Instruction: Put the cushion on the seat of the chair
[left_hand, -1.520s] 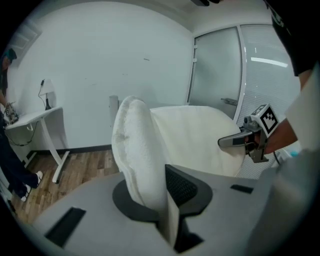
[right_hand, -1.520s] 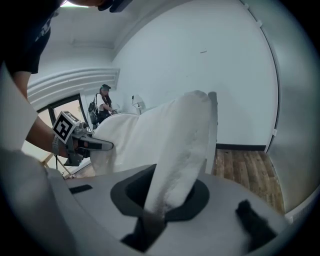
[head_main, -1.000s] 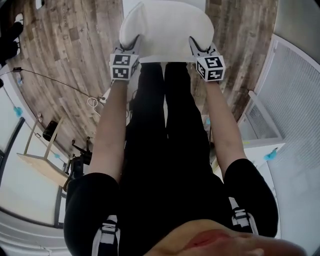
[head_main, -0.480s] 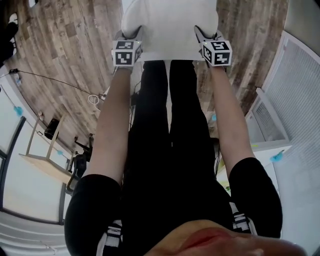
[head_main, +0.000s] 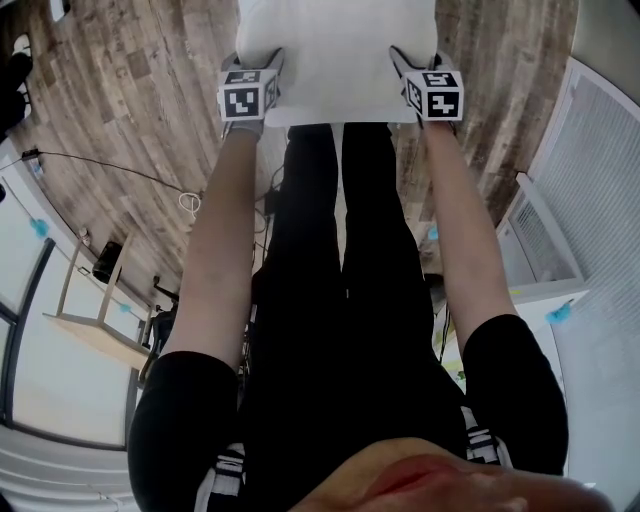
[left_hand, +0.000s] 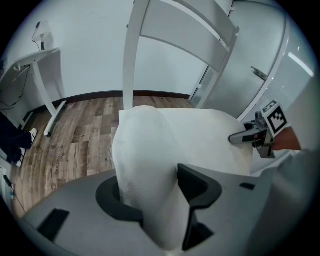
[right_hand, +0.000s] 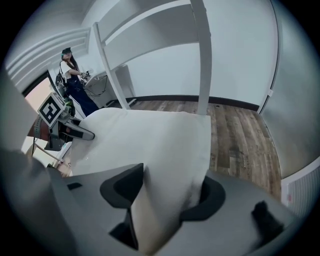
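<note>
Plump white cushion (head_main: 335, 60), seemingly unpatterned

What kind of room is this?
Likely an office or lab workroom, though that's a guess: wood-plank floor, a white desk, a white chair behind the cushion, and a person working in the background.

Right gripper (right_hand: 167, 194): fingers (right_hand: 125, 186) opening, one corner of the cushion between them and touching both.
Cushion (right_hand: 150, 142): white, plump, spread flat ahead; its far edge reaches the chair's back post.
Chair (right_hand: 202, 60): white, upright posts and a broad back slat.
Left gripper (right_hand: 75, 131): on the cushion's far left edge.
Floor (right_hand: 240, 145): wood planks.
Background: a person (right_hand: 75, 85) stands far left.
</note>
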